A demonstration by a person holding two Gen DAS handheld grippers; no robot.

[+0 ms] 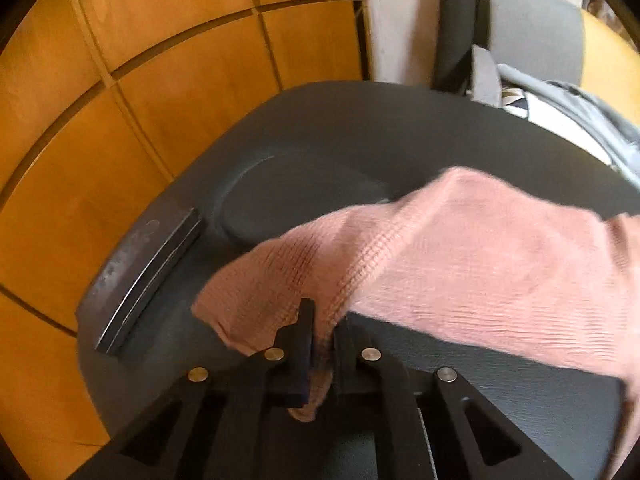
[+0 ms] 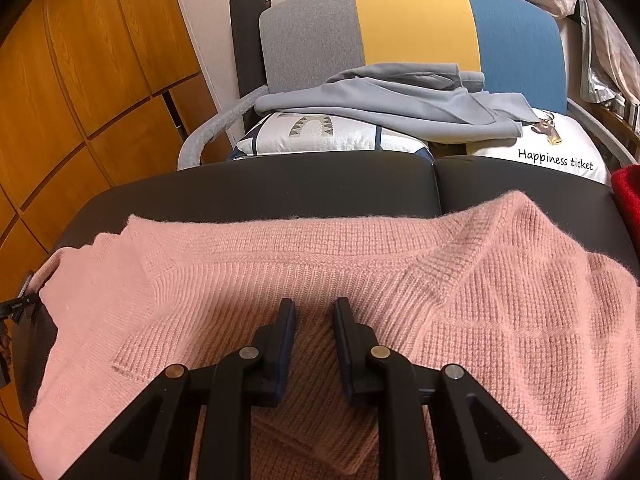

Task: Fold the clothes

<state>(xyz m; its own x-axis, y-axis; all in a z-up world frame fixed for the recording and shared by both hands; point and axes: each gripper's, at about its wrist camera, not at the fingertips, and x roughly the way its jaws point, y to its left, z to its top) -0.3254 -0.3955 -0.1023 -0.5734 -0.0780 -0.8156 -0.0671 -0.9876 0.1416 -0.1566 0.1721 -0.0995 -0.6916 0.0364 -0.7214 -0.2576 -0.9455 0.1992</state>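
A pink knit sweater [image 2: 320, 264] lies spread across the dark padded table [image 2: 280, 184]. In the left wrist view one end of the sweater [image 1: 460, 264], apparently a sleeve, is lifted off the table [image 1: 360, 132] and stretches away to the right. My left gripper [image 1: 324, 320] is shut on the edge of that piece, with knit bunched between the fingers. My right gripper [image 2: 315, 308] is open over the sweater's ribbed middle, and its fingers [image 2: 286, 332] stand apart with only flat knit below them.
A dark flat slab [image 1: 148, 276] lies at the table's left edge, near wooden cabinet doors [image 1: 120, 80]. Behind the table stands a grey, yellow and blue chair [image 2: 416, 20] holding a grey garment [image 2: 400, 100] and printed cushions [image 2: 556, 152]. Something red [image 2: 628, 192] shows at the far right.
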